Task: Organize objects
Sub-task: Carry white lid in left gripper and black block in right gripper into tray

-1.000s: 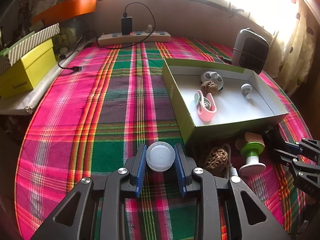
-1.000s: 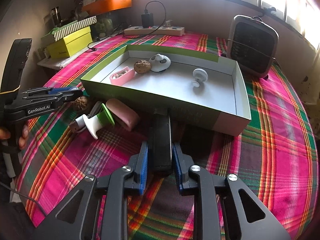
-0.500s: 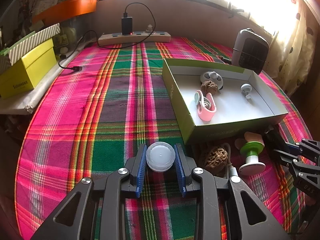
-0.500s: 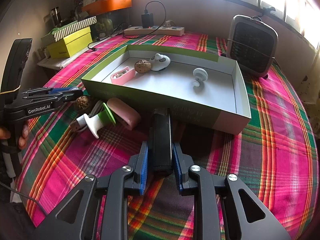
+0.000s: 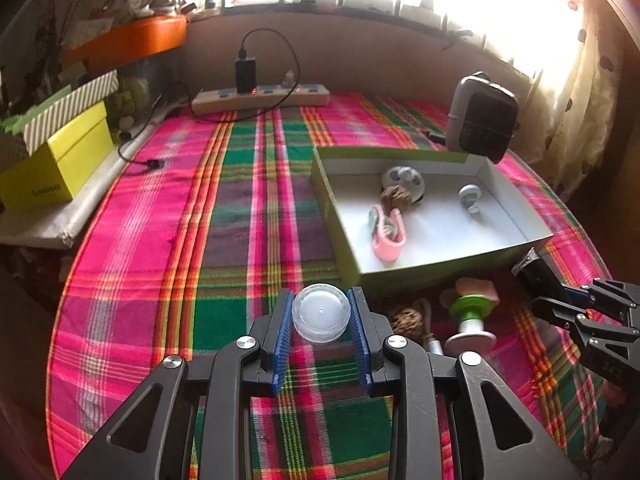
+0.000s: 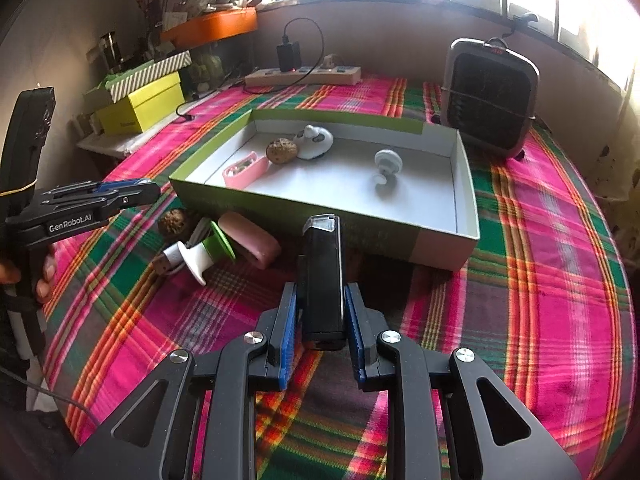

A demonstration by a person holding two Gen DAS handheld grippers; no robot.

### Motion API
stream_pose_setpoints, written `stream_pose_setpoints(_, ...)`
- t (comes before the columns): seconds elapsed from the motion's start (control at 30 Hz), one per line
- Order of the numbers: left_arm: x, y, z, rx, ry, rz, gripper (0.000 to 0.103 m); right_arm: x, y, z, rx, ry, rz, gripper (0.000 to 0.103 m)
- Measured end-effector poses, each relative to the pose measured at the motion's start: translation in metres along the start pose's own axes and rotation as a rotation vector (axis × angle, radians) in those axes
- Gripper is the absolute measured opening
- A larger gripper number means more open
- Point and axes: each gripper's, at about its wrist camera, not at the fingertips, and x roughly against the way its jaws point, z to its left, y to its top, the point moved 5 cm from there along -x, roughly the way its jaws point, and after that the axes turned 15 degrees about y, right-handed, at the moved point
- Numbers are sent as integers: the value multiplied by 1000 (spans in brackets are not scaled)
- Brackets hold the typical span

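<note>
Right wrist view: green box [image 6: 304, 212] holds pink case [image 6: 245, 171], walnut [image 6: 281, 150]; right gripper [image 6: 320, 312] pinches black device [image 6: 322, 276], left gripper [image 5: 321, 322] clear jar [image 5: 321, 313].

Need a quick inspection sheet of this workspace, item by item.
Surface: plaid tablecloth.
Job's things: green box holds a pink clip, walnut, two white pieces; second walnut, green-white spool, pink case lie outside.
Clutter: heater, yellow box.
Grippers: left tool shut on clear round lid; right tool shut on black device.
Cables: power strip, charger lead.
Surroundings: windows, curtain.
</note>
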Motion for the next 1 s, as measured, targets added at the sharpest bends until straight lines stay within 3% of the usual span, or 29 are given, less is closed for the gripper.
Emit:
stream_pose_setpoints(0.5,13,37,-45,-57,-106,-41,25,21,30,-14,4,-60,-42,24)
stream_pose_setpoints(1.0,-23,68,-102,-123,-194,-6,25,2,73,-55,-49,-125,-10,24)
